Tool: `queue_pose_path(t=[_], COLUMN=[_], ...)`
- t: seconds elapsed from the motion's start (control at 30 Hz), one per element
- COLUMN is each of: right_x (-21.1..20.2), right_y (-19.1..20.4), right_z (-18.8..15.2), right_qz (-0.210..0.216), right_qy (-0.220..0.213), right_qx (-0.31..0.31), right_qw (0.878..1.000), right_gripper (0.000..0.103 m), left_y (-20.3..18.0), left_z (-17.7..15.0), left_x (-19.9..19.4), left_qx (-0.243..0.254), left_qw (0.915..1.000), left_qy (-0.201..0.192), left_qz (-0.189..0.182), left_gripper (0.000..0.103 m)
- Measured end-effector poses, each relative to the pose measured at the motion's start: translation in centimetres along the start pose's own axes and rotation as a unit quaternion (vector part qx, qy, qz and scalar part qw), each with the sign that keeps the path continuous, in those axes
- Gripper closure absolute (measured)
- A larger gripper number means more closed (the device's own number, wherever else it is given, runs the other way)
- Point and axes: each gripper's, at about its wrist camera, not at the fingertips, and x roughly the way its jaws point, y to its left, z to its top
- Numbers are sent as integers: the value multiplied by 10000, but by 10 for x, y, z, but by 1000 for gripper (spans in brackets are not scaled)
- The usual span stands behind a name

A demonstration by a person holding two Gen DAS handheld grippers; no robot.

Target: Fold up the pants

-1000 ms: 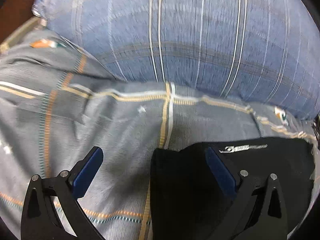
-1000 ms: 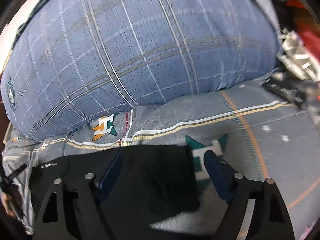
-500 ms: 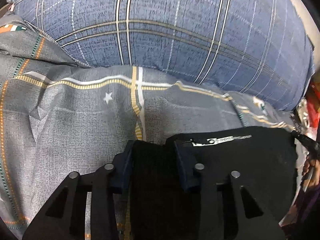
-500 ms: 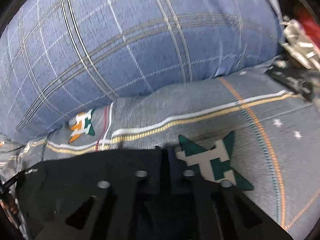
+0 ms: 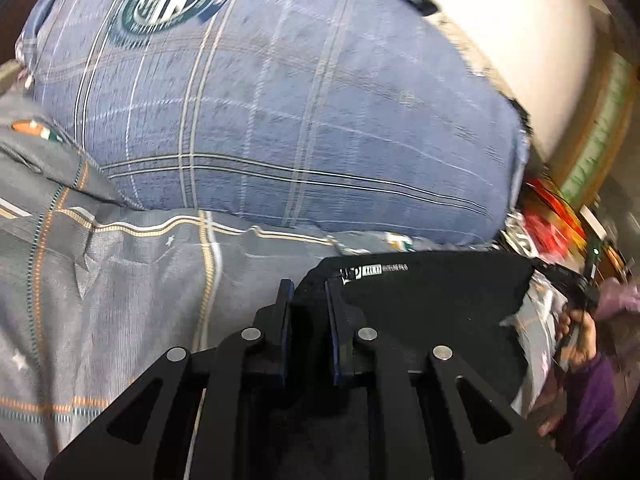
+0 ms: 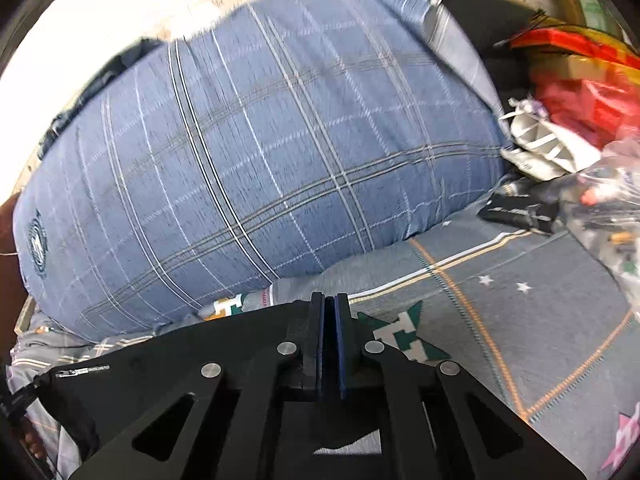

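Observation:
The black pants (image 5: 432, 300) lie on a grey patterned bedsheet (image 5: 120, 280), with a white printed label near their far edge. My left gripper (image 5: 308, 288) is shut on the pants' left corner. In the right wrist view the pants (image 6: 180, 352) stretch to the left, and my right gripper (image 6: 329, 304) is shut on their right corner, its blue pads nearly touching. Both corners are held a little above the sheet.
A big blue plaid pillow (image 5: 280, 120) fills the space behind the pants and also shows in the right wrist view (image 6: 260, 152). Red bags and clutter (image 6: 580, 100) sit at the far right. A hand in a purple sleeve (image 5: 580, 340) is at the right.
Both grippers went from open around the pants' edge to shut on it. They have since lifted, so more of the pillow and wall shows.

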Motion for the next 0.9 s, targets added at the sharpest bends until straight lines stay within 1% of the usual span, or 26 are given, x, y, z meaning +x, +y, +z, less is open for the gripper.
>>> queue_pose_path(t=[0.13,0.23,0.37,0.4,0.43,0.5,0.53,0.6,0.63,0.7,0.73,0.8,0.83,0.87,0.9], right_x=[-33,-60,-86,-91,-98,-103,-103,-102,-101,-104,-107,-111,-110,-107,-102], right_y=[-18,-36,-61,-67,-75,-88,-97,-108,-114,-124,-128,-126,-122,-117,-109], right_z=[-19,-41,-74,-82,-93,-110,-122,-139,-143,-148,-149,-143,-139,-135,-131], right_qz=[113,179,172,168,172,184,203,30,-35,-134,-179,-157,-67,-7,40], right_qy=[-140,-162,-7,44,128,320,574,994,1157,1274,1211,1060,1007,990,976], right_qx=[230,335,362,367,381,417,436,394,417,528,561,572,580,572,543], right_qw=[9996,9991,9992,9992,9990,9985,9972,9943,9924,9904,9909,9926,9932,9934,9937], right_gripper=[99,99,99,99,99,99,96,93,90,84,82,80,75,72,65], left_y=[-14,-18,-22,-21,-19,-12,-10,-6,-5,-7,-8,-14,-16,-21,-28], left_z=[-27,-50,-91,-105,-111,-131,-137,-149,-152,-150,-148,-135,-132,-127,-122], left_x=[-33,-52,-68,-67,-66,-59,-57,-54,-55,-66,-70,-83,-86,-89,-89], left_qx=[161,210,328,389,409,370,352,320,341,437,451,470,490,520,567], left_qw=[9998,9997,9993,9986,9981,9952,9939,9894,9880,9882,9889,9926,9939,9953,9964], left_qy=[-98,-126,97,280,392,837,970,1324,1382,1293,1233,950,839,695,544], left_qz=[-22,-24,128,211,245,347,378,503,602,703,695,584,520,418,314], left_gripper=[91,93,93,93,93,92,92,92,92,92,92,90,88,79,67])
